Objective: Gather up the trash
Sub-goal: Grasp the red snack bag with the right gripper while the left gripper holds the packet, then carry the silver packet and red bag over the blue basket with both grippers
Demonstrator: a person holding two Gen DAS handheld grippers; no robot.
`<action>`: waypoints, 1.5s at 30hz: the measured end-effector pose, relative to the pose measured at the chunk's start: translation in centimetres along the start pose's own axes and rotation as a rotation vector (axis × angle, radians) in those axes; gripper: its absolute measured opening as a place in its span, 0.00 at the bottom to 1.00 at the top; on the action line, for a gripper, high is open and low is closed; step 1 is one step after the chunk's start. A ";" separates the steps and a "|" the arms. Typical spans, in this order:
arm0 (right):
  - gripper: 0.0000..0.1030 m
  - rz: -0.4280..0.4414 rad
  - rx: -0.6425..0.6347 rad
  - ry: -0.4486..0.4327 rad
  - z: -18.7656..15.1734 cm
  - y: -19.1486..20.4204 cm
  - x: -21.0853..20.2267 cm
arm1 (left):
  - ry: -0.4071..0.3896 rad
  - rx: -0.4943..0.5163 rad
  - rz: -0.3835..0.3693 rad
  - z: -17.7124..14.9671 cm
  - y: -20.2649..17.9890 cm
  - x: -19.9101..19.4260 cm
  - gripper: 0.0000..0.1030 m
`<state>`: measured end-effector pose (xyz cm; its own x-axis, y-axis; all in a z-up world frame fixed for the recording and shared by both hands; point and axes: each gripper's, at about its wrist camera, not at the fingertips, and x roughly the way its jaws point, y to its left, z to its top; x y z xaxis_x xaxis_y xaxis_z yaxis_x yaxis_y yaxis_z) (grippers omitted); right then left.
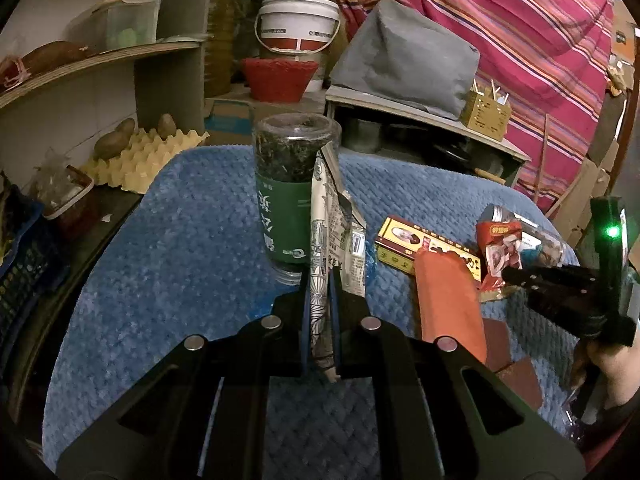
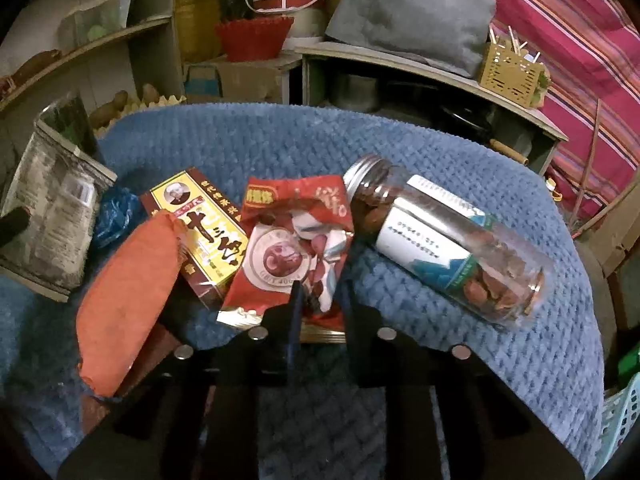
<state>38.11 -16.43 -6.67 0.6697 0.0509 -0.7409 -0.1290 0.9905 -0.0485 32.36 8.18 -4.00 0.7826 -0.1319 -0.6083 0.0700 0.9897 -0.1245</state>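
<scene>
Printed wrapper clamped in left jaws; right jaws apart, tips hidden under red packet.

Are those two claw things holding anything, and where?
The left gripper pinches a printed wrapper by its lower end. The right gripper holds nothing.

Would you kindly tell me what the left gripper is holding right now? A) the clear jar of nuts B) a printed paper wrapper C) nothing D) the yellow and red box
B: the left gripper is shut on the printed paper wrapper, which stands up between its fingers in front of the tea jar.
</scene>
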 end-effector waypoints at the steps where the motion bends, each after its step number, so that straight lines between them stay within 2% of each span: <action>1: 0.17 -0.008 0.002 -0.007 -0.1 -0.2 -0.4 | 0.002 0.003 0.000 0.0 -0.1 0.0 0.07; 12: 0.17 -0.034 0.040 -0.089 -1.4 -3.0 -6.4 | -0.008 0.041 -0.028 -0.7 -2.2 -1.2 0.04; 26: 0.17 -0.068 0.086 -0.133 -8.2 -9.7 -14.5 | -0.004 0.076 -0.072 -3.3 -8.0 -6.0 0.02; 35: 0.17 -0.071 0.163 -0.156 -12.1 -14.7 -17.9 | -0.060 0.161 -0.110 -3.2 -15.3 -10.2 0.02; 45: 0.17 -0.121 0.253 -0.184 -15.3 -21.3 -21.1 | -0.039 0.254 -0.204 -4.8 -24.8 -10.3 0.02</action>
<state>15.50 -40.59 -0.23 0.7930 -0.0697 -0.6052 0.1301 0.9899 0.0565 19.61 -15.24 1.63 0.7594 -0.3316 -0.5597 0.3759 0.9259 -0.0386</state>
